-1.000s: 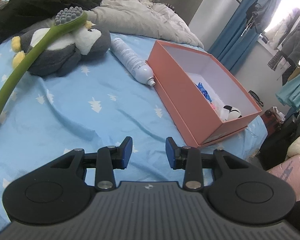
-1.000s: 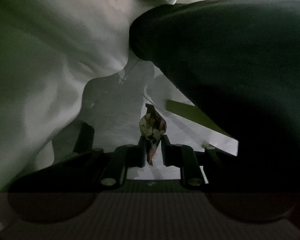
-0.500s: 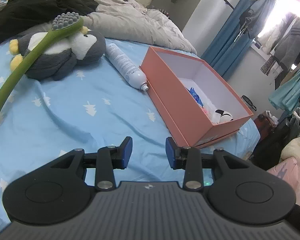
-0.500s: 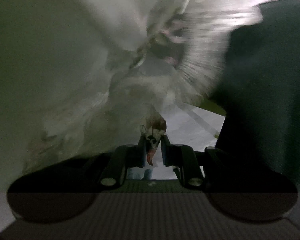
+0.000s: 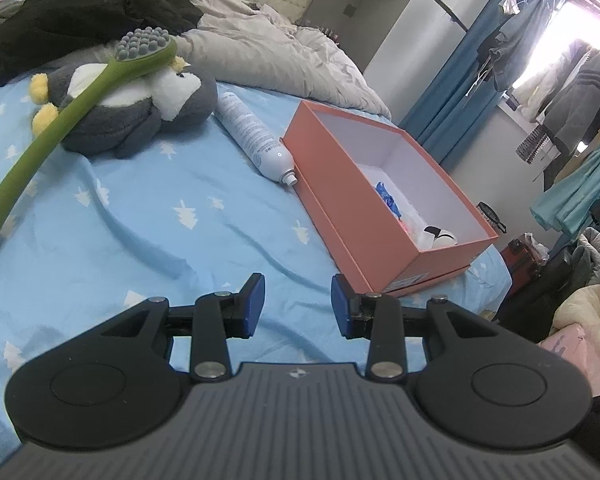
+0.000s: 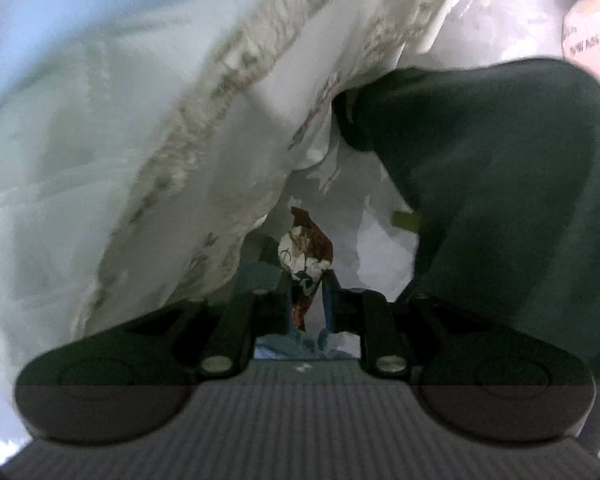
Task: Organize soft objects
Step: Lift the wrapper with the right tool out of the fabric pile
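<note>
The left gripper [image 5: 298, 306] hung with jaws apart over the bedsheet [image 5: 148, 216], near one orange box [image 5: 384, 196], one bottle [image 5: 252, 136] with unreadable print and one plush penguin [image 5: 140, 108]. The right gripper [image 6: 308, 300] pinched a patterned cloth [image 6: 306, 250] amid blurred white fabric [image 6: 140, 160].

Ahead of our left gripper [image 5: 298, 306], bare blue bedsheet [image 5: 148, 216] gives open passage. An orange box [image 5: 380, 200] blocks the right; a white bottle [image 5: 254, 136] touches its far left corner. A plush penguin [image 5: 140, 108] and green brush [image 5: 60, 120] bar the far left. Pale cloth [image 6: 140, 140] and a dark garment [image 6: 500, 200] crowd our right gripper [image 6: 308, 292].
</note>
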`<state>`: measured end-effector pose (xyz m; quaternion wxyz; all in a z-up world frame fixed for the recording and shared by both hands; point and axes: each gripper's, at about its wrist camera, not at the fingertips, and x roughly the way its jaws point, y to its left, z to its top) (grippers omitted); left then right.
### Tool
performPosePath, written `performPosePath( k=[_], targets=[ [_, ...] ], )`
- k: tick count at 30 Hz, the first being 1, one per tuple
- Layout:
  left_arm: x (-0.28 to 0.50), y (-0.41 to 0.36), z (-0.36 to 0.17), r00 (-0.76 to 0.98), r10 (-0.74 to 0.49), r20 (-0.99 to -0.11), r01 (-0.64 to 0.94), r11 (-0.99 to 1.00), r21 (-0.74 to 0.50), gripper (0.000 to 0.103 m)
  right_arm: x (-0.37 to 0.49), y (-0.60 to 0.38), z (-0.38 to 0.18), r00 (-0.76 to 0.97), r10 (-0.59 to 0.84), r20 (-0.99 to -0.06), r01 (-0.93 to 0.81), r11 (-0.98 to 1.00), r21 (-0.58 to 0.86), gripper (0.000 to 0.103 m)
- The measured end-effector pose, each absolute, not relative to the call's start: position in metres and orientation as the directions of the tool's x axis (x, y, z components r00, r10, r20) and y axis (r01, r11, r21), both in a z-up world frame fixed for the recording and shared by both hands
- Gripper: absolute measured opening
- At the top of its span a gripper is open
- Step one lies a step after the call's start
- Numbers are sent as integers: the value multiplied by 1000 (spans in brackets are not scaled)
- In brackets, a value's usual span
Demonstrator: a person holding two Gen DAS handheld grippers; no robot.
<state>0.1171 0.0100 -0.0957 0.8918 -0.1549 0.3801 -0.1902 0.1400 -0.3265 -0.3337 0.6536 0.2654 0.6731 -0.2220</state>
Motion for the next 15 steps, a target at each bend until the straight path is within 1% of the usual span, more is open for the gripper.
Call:
performPosePath(
  k=[5, 10, 15],
  targets=[
    [109, 10, -88, 646, -468, -603, 239, 875, -422, 41, 122, -334, -304, 26, 57, -998, 642, 765, 60, 18],
    [104, 8, -81, 648, -482, -589, 251, 866, -433, 41, 107, -342, -287, 53, 40, -998, 633, 772, 64, 18],
    [106, 3, -74, 639, -493, -591, 270, 863, -428, 41, 101, -331, -256, 114, -21, -993, 554, 831, 46, 18]
  ],
)
